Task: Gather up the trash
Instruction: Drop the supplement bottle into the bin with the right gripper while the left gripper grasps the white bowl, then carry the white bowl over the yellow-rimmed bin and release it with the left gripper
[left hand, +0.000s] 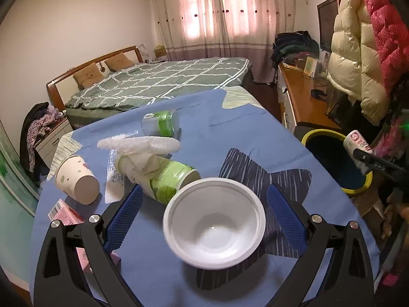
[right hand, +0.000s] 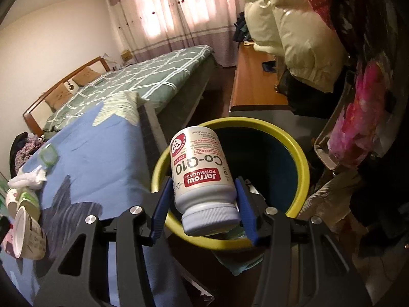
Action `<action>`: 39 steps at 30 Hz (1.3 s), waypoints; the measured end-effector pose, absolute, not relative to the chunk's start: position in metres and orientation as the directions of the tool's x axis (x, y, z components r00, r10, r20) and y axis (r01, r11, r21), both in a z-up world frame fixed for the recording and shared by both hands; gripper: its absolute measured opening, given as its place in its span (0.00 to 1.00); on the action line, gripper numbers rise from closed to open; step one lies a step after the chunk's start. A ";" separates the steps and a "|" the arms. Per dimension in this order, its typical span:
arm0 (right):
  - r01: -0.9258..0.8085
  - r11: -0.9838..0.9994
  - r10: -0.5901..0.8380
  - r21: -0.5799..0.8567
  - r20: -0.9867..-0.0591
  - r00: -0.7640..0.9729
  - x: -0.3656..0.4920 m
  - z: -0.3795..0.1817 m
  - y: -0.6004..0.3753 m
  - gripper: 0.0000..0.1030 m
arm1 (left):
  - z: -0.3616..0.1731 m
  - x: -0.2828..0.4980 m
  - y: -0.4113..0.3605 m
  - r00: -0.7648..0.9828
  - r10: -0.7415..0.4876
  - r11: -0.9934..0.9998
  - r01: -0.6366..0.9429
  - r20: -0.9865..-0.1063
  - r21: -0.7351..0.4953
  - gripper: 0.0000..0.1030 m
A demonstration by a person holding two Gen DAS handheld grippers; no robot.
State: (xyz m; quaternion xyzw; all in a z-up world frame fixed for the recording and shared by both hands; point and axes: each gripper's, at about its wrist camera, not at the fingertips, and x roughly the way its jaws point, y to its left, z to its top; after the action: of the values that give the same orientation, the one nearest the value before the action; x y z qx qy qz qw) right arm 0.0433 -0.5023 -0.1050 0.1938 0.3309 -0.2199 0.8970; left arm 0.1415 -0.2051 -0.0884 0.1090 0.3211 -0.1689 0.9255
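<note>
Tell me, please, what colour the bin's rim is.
Yellow-green; the bin's rim shows best in the right wrist view.

- white supplement bottle [right hand: 203, 179], label upside down in the right wrist view: "Jarrow FORMULAS" in a red box
- same label, big grey letters: "Co-Q10"
- small red tag beside it: "200 MG"
- red strip across the label: "EXTRA STRENGTH", partly readable
- fine print near the bottle's far end: too small to read
- printed paper sheet [left hand: 113, 176] on the bench, left wrist view: lines of text, illegible
- pink carton [left hand: 67, 213], paper cup [left hand: 76, 179], green bottles: print too blurred to read
</note>
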 end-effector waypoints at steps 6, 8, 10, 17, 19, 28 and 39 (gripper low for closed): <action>0.554 0.811 -0.288 0.189 -0.695 0.659 0.050 -0.111 -0.512 0.46 | -0.085 0.139 -0.193 0.718 -0.270 0.923 0.384 -0.642 0.041 0.93; 0.561 0.806 -0.291 0.187 -0.701 0.652 0.050 -0.112 -0.513 0.46 | -0.087 0.139 -0.191 0.708 -0.276 0.922 0.386 -0.651 0.029 0.93; 0.573 0.799 -0.305 0.181 -0.699 0.646 0.051 -0.112 -0.514 0.47 | -0.090 0.139 -0.191 0.700 -0.277 0.921 0.389 -0.658 0.026 0.93; 0.582 0.791 -0.319 0.187 -0.686 0.654 0.045 -0.106 -0.513 0.53 | -0.098 0.139 -0.190 0.677 -0.281 0.919 0.395 -0.680 0.014 0.93; 0.576 0.793 -0.317 0.196 -0.675 0.666 0.042 -0.100 -0.510 0.57 | -0.100 0.138 -0.191 0.672 -0.284 0.917 0.399 -0.683 0.012 0.93; 0.473 0.847 -0.242 0.243 -0.617 0.749 0.041 -0.082 -0.467 0.63 | -0.110 0.121 -0.185 0.626 -0.299 0.901 0.433 -0.720 0.002 0.94; 0.431 0.867 -0.209 0.251 -0.603 0.770 0.048 -0.084 -0.445 0.66 | -0.150 0.126 -0.175 0.556 -0.278 0.911 0.410 -0.783 -0.031 0.94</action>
State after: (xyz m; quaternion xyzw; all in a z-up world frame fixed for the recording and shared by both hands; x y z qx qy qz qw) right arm 0.0476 -0.4451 -0.0838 0.1911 0.2912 -0.1737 0.9211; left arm 0.1259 -0.1750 -0.1501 0.0775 0.4285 -0.1957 0.8787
